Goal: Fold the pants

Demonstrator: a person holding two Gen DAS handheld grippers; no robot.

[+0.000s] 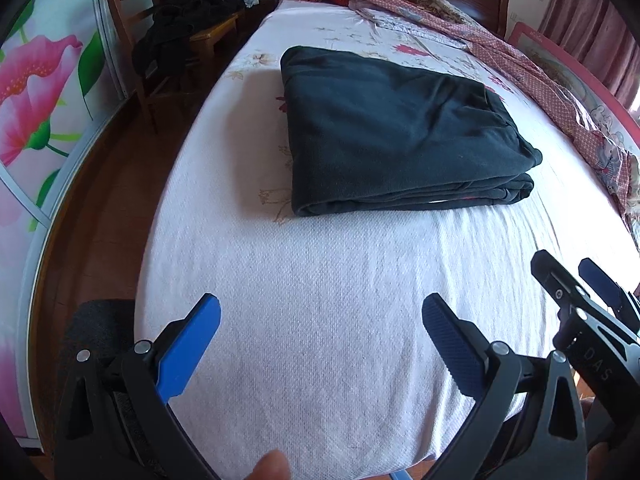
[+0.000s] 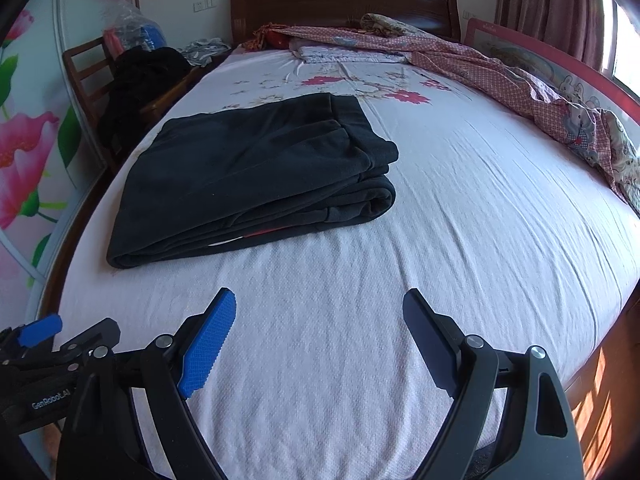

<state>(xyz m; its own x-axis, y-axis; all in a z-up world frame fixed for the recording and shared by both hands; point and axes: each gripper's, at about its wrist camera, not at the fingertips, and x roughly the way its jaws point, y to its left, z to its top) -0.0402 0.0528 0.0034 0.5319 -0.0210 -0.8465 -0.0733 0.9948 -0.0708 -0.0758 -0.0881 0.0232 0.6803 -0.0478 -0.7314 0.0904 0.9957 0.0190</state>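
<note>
Dark pants (image 1: 396,132) lie folded into a flat, layered rectangle on the white bed sheet (image 1: 320,300); in the right wrist view the pants (image 2: 256,176) sit left of centre with the stacked edges facing me. My left gripper (image 1: 320,312) hovers over the near sheet, open, nothing between its blue pads. My right gripper (image 2: 320,308) is open too, well short of the pants. Each gripper shows in the other's view: the right gripper (image 1: 568,276) at the right edge, the left gripper (image 2: 76,332) at the lower left.
A patterned red quilt (image 2: 500,76) runs along the bed's right side by a pink guard rail (image 2: 560,76). The wooden headboard (image 2: 344,0) is at the far end. A chair (image 1: 132,32) heaped with dark clothes stands left of the bed. A fingertip (image 1: 272,468) shows at the bottom edge.
</note>
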